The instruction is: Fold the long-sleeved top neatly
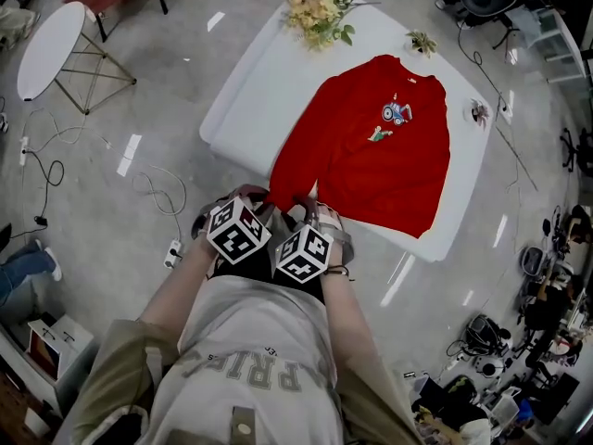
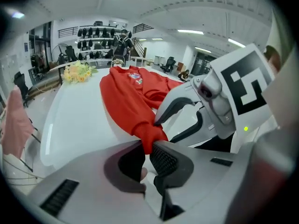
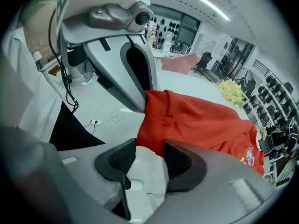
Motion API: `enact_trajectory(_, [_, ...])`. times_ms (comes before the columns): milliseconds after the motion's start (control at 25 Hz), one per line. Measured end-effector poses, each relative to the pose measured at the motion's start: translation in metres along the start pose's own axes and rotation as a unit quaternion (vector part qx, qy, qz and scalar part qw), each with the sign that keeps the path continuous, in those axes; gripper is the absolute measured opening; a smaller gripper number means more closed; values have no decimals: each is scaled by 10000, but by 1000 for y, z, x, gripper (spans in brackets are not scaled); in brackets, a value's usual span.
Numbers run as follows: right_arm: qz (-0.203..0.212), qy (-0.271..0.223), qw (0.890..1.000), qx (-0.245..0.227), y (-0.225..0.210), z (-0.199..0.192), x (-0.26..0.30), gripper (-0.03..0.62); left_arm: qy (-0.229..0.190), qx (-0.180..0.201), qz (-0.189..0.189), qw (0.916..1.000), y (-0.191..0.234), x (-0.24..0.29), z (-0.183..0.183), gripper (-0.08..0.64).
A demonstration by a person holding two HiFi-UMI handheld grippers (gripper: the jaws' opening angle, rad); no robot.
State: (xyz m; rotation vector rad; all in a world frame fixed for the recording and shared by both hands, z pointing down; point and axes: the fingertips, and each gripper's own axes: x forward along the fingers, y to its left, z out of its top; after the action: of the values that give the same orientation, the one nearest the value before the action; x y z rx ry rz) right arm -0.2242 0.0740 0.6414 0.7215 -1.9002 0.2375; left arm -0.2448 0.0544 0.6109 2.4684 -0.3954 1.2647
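White table [image 1: 269, 82], largest item, set cornerwise on the grey floor [image 1: 111, 184]. From my head camera it fills 12 to 3 o'clock.

Red long-sleeved top [image 1: 380, 146] lies flat on the table, front up. Neck points to 12 o'clock, hem to 6 o'clock, close to the table's near edge. One sleeve [image 1: 298, 137] runs from the shoulder toward 7 o'clock. It ends at the table corner nearest me, where both my tools meet it.

Left gripper [image 2: 148, 149]: my jaws are closed on the sleeve's cuff [image 2: 150, 136]. Red rib knit is pinched between the two pads and bunches just above them.

Right gripper [image 3: 148, 148], just beside the left one at its 3 o'clock: my jaws stand apart, with white tabletop visible in the gap. Sleeve cloth lies at the mouth and its lower edge reaches in between the tips, closest to the 3 o'clock pad. The 9 o'clock pad stands clear of it. Not clamped.

Pale yellow bouquet [image 1: 318, 12] rests at the table's 12 o'clock corner, apart from the top.

Small printed motif [image 1: 397, 114], blue and white, sits on the chest of the top.
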Motion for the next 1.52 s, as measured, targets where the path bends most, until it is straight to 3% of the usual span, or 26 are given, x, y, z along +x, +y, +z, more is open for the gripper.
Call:
enact_trajectory(240, [-10, -410, 9992, -26, -14, 20, -34, 61, -257, -382, 103, 9989, -2, -32, 23, 35])
enact_trajectory(480, [-17, -644, 9971, -398, -61, 25, -89, 51, -591, -238, 235, 9977, -8, -53, 77, 35])
enact_trajectory(680, [-253, -743, 9933, -849, -112, 4, -138, 49, -961, -49, 410, 9945, -31, -52, 138, 35])
enact_trajectory(1160, [-498, -482, 9852, -1566, -204, -135, -209, 49, -1140, -120, 751, 9906, -130, 38, 259, 35])
enact_trajectory(1360, [-461, -231, 9823, -1802, -228, -202, -216, 51, -777, 71, 865, 9932, -167, 93, 287, 35])
enact_trajectory(1520, [-177, -121, 9843, -1751, -229, -248, -199, 49, -268, 214, 830, 9960, -188, 138, 285, 35])
